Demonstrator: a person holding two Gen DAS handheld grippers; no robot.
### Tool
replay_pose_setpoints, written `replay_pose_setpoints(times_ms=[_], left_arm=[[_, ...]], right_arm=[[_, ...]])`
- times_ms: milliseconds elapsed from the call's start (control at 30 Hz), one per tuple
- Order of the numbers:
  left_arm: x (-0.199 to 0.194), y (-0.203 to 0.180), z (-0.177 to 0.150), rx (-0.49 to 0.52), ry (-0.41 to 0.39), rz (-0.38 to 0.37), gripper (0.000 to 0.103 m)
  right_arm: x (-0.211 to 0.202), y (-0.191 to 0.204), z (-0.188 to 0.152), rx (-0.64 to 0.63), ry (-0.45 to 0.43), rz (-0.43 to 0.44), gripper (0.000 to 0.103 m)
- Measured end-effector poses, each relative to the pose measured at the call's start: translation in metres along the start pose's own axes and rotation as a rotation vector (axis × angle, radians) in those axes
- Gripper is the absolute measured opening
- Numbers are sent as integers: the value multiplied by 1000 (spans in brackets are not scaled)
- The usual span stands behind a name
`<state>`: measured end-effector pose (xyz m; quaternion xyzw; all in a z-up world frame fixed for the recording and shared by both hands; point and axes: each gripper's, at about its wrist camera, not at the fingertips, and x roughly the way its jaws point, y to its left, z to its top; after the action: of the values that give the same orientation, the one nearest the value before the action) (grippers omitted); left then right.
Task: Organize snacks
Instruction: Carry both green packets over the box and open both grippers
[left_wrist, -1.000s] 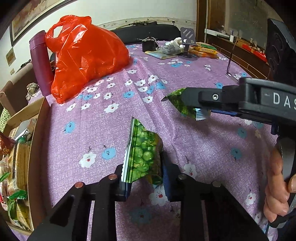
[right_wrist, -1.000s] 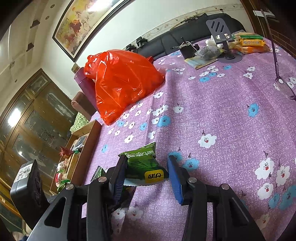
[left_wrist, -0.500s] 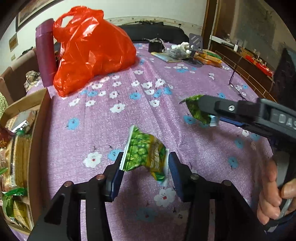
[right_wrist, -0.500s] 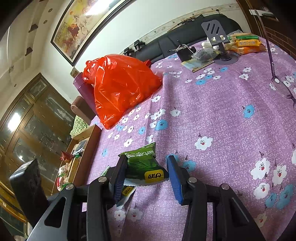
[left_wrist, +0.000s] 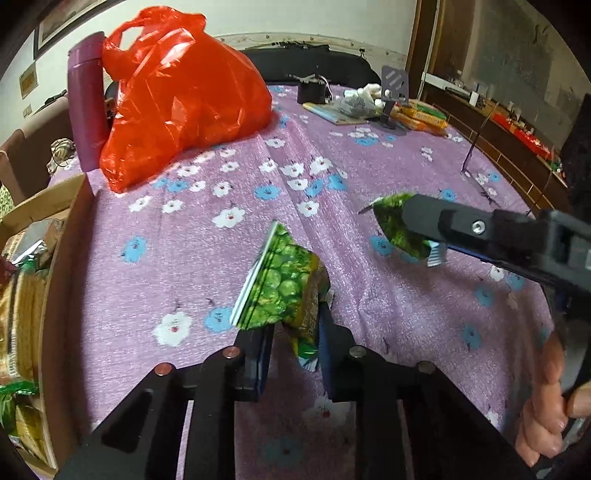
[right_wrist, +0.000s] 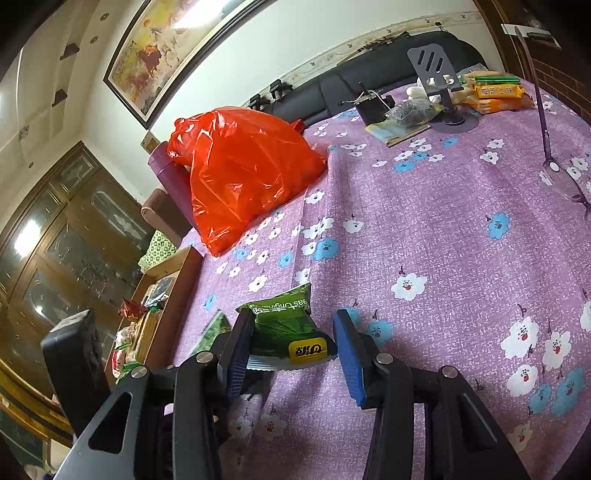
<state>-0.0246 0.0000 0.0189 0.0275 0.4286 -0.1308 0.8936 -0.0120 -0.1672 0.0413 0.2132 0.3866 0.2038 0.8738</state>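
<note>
My left gripper (left_wrist: 293, 338) is shut on a green pea snack packet (left_wrist: 282, 288) and holds it above the purple flowered tablecloth (left_wrist: 207, 236). My right gripper (right_wrist: 291, 345) is shut on a dark green snack packet (right_wrist: 288, 330) with a yellow label, also held above the cloth. That packet shows in the left wrist view (left_wrist: 397, 229) at the tip of the right gripper, to the right of the pea packet. A wooden box (left_wrist: 62, 258) with several snack packs sits at the table's left edge; it also shows in the right wrist view (right_wrist: 166, 299).
A full red plastic bag (left_wrist: 177, 96) and a purple flask (left_wrist: 86, 99) stand at the back left. A phone stand (right_wrist: 439, 81), a booklet, orange biscuit packs (right_wrist: 495, 96) and a black box lie at the far end. Glasses (right_wrist: 557, 173) lie at the right.
The left gripper has lifted and turned to the right with the pea packet, which now tilts more sideways. The right gripper holds its packet in much the same place.
</note>
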Motion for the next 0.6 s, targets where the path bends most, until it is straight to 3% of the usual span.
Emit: replay_pose_setpoints(times_ms=[267,600], left_arm=[[-52,40,-8,-50,-74,7,21],[-103,160,-47,-238,-123,137,21]], right_arm=[[5,38,-5,-45,33,52,48],[60,144,-35,-152,186,166,49]])
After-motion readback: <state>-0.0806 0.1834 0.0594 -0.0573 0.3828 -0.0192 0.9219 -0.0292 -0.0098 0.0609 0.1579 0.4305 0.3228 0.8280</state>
